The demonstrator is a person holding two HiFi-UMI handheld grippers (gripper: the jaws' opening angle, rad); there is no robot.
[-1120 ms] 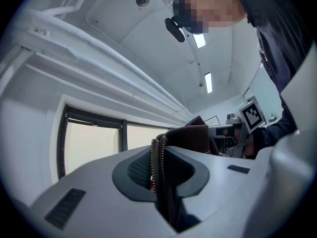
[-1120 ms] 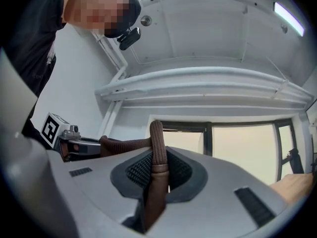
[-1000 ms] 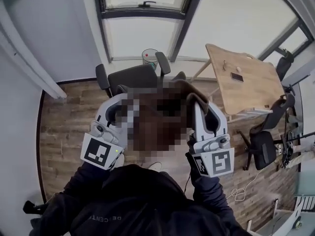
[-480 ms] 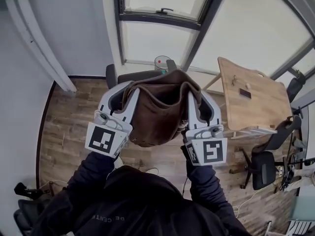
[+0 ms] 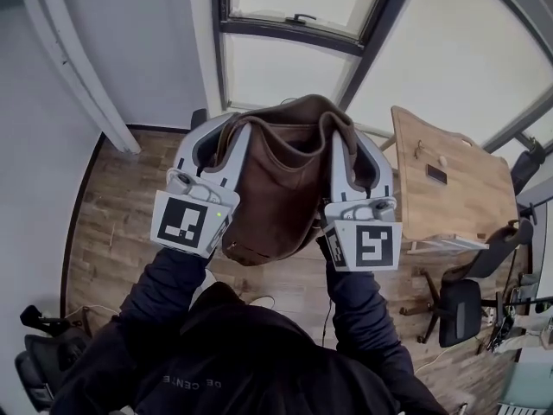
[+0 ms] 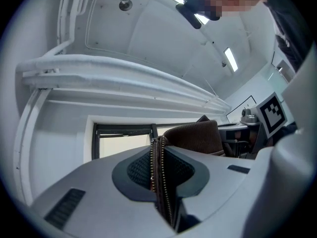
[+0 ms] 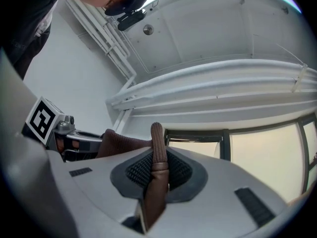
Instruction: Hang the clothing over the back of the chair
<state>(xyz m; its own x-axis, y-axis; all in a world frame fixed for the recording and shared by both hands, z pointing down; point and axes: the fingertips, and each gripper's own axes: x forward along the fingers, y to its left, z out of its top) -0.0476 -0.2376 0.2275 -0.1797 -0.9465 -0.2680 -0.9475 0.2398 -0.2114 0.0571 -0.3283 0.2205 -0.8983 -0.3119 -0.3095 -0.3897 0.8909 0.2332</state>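
A brown jacket [image 5: 281,188] hangs spread between my two grippers, lifted in front of the window. My left gripper [image 5: 226,135] is shut on its zipper edge [image 6: 159,182], the brass teeth running between the pads. My right gripper [image 5: 341,138] is shut on a ribbed brown edge [image 7: 157,150] of the same jacket. Each gripper view shows the other gripper's marker cube across the cloth. The black chair is almost wholly hidden behind the jacket; only a dark bit of it [image 5: 198,117] shows at the left gripper's tip.
A wooden table [image 5: 441,180] stands to the right, with a black office chair [image 5: 458,309] in front of it. A large window [image 5: 285,67] lies ahead. Another dark chair [image 5: 39,361] sits at the lower left. A cable lies on the plank floor [image 5: 112,223].
Both grippers have risen and moved toward the window with the jacket stretched between them. The chair back, visible before, is now covered by the jacket.
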